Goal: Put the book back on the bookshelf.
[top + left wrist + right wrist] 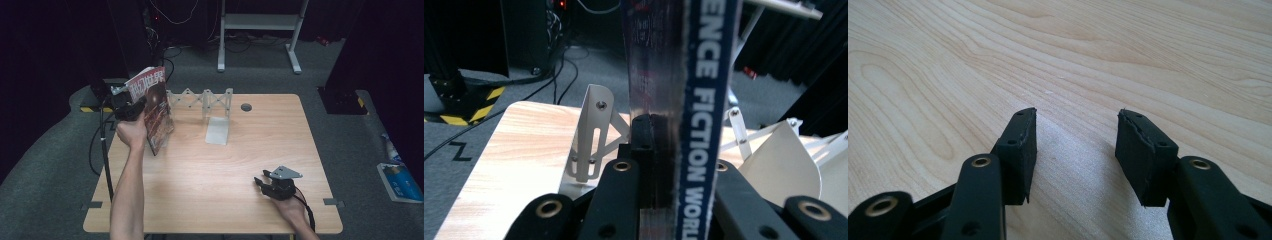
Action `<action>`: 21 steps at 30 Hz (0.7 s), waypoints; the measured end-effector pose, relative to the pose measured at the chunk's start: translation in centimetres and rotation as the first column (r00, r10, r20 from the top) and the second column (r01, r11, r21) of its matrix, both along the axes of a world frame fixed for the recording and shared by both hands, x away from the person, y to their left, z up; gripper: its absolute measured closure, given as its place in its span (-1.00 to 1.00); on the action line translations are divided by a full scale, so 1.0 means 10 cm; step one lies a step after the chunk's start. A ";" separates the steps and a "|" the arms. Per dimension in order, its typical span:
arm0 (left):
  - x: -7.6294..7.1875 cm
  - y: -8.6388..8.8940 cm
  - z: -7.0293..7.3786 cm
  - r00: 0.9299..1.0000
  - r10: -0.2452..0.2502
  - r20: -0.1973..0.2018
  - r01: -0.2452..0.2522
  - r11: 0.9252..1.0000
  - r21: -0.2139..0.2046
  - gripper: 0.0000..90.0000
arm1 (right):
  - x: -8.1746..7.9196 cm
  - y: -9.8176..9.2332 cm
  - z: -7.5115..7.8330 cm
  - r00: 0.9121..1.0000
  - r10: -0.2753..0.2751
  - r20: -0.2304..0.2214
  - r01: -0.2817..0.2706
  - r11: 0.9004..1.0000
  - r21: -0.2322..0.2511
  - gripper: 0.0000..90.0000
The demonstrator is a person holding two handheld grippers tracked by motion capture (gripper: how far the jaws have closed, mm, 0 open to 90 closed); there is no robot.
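At bench's far-left corner, left claw [131, 107] grips magazine [154, 107] upright, carrying step; next, slot it into rack [200, 99] beside it; right claw [267, 181] open, idle.

place: looks like a lab or recording studio, not a home
walls: black curtains [45, 60] all round
floor: grey carpet [50, 150], loose cables [172, 20], hazard-striped base [464, 107]
furniture: lone wooden table [210, 180], metal frame stand [260, 30] behind
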State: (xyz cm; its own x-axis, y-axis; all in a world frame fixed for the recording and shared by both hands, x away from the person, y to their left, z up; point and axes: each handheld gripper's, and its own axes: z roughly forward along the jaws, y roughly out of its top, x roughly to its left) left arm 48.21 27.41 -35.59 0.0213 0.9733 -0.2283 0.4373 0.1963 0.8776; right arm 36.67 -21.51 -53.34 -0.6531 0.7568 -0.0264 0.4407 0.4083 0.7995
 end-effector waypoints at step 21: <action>-0.03 -0.10 -0.18 1.000 -0.026 -0.004 0.027 0.995 0.092 0.83 | 0.00 0.00 0.00 1.000 -0.001 0.000 0.001 1.000 0.000 0.13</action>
State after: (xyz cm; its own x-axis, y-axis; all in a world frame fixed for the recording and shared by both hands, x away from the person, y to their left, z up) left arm 47.91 26.38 -37.43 0.0469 0.9893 -0.1379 0.4436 0.1031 0.8903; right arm 36.66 -21.50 -53.33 -0.6526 0.7572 -0.0267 0.4409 0.4082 0.7994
